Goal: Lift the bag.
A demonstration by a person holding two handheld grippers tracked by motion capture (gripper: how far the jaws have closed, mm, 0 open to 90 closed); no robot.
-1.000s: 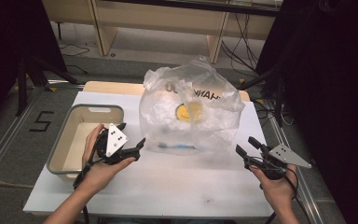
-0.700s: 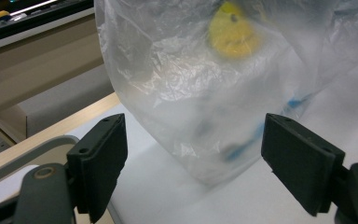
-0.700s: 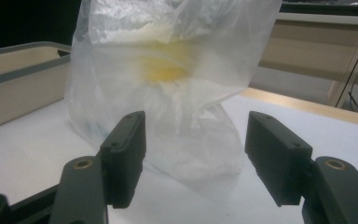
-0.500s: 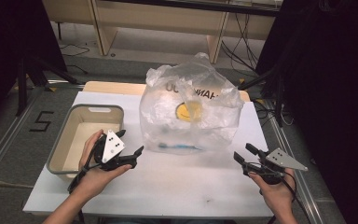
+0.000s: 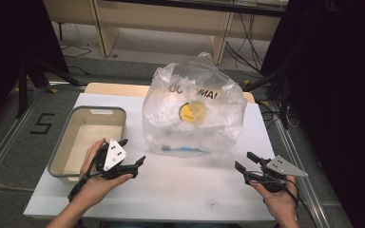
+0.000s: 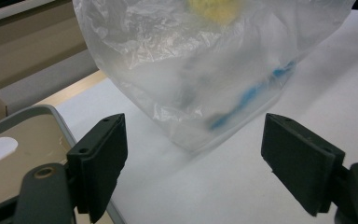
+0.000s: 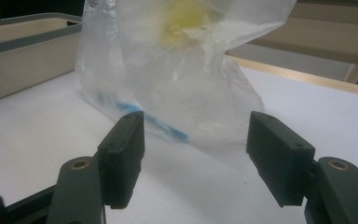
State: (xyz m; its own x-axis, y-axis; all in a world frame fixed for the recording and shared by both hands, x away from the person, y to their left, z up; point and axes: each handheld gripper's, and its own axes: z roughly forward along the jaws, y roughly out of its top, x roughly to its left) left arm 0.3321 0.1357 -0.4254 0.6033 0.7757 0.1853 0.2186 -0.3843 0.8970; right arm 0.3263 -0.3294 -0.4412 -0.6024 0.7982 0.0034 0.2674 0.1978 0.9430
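At the lower left of the high view the left gripper (image 5: 133, 151) has its jaws spread apart and empty, and at the lower right the right gripper (image 5: 245, 161) is the same. Behind them, at the centre, the clear plastic bag (image 5: 193, 114) stands on the white table (image 5: 180, 190), apart from both grippers. The grey bin (image 5: 91, 114) sits at the left of the bag.

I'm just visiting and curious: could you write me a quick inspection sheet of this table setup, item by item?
Surface: white tabletop, bare in front.
Job's things: crumpled clear plastic bag standing mid-table, something yellow and blue inside.
Clutter: grey rectangular plastic bin, looks empty, left of the bag.
Grippers: left gripper and right gripper both open, apart from the bag.
Cables: black cable trailing from the left gripper.
Surroundings: wooden shelving, floor marked 5.
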